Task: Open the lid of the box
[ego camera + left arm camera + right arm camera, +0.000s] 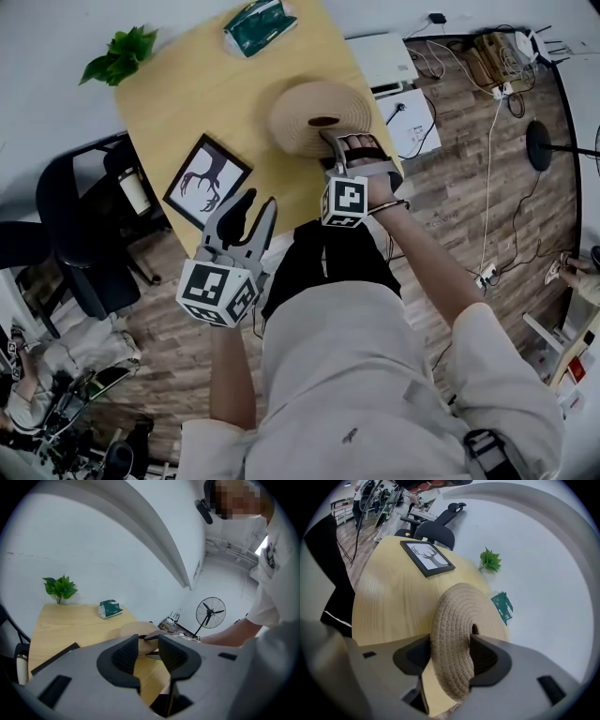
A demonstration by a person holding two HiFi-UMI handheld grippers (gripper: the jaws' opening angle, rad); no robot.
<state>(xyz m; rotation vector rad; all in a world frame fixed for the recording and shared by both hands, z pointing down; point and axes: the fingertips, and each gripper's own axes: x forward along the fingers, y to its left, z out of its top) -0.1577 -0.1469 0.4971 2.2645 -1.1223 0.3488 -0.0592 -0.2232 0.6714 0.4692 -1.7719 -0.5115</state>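
Lid (454,611) pinched in right claw (451,648).

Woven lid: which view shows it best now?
Right gripper view: the round woven rope lid sits close, rim between the jaws. Head view shows its top, smaller; left gripper view only a sliver.

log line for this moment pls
phase: grasp | right gripper: closed on woven lid rim | left gripper: open, empty, clear of it | woven lid: not yet lifted off table
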